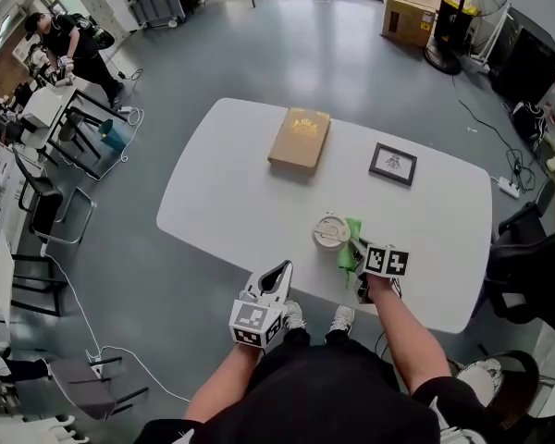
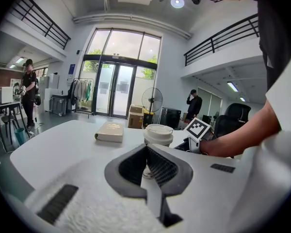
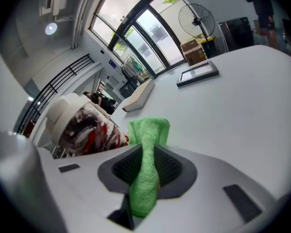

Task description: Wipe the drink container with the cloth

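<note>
White desk (image 1: 224, 185): drink container (image 1: 332, 232) upright near front edge. Right gripper (image 1: 360, 255) fingers clenched on cloth (image 1: 351, 248) just beside it. Left gripper (image 1: 279, 276) fingers closed, empty, apart. Risk: unsteadied container tips under wiping push.

- Daylight came through the tall glass doors (image 2: 111, 72) at the far end; round ceiling lamps (image 2: 177, 2) glowed overhead.
- The white table (image 1: 231, 183) was evenly lit, with soft shadows.
- Both gripper views bent strongly, corners black.
</note>
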A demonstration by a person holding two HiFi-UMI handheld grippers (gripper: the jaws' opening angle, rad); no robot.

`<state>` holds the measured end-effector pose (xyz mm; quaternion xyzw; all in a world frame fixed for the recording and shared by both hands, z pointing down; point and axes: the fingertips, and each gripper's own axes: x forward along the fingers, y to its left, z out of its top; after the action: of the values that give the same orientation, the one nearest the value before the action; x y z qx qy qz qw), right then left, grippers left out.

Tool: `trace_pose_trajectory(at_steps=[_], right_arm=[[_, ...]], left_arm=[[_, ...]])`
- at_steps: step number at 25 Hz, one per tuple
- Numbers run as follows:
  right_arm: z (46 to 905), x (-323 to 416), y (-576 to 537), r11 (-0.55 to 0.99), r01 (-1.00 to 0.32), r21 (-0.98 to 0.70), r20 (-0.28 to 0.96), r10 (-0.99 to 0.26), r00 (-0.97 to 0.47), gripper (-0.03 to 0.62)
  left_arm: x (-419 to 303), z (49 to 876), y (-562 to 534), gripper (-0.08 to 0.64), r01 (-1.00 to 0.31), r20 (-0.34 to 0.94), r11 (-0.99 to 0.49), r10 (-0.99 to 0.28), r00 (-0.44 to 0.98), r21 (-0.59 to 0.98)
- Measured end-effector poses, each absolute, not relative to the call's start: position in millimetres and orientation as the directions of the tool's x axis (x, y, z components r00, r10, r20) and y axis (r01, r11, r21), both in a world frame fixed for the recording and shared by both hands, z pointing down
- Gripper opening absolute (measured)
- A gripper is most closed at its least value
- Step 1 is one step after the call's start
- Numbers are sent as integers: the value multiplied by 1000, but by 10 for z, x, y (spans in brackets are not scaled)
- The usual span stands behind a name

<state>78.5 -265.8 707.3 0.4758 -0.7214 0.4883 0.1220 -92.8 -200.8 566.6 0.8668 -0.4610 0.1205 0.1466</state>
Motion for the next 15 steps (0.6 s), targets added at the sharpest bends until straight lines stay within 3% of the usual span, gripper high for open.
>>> trace_pose_trajectory(at_steps=[8, 15], right_arm=[[6031, 1034, -2735, 228, -835, -502, 430, -771, -469, 81], [5162, 1021, -2708, 395, -878, -271, 262, -847, -463, 81]], left_arm=[[-840, 5593, -2046, 12, -815, 329, -563, -750, 574, 138], [-811, 5587, -2085, 12, -804, 317, -578, -743, 589, 139]])
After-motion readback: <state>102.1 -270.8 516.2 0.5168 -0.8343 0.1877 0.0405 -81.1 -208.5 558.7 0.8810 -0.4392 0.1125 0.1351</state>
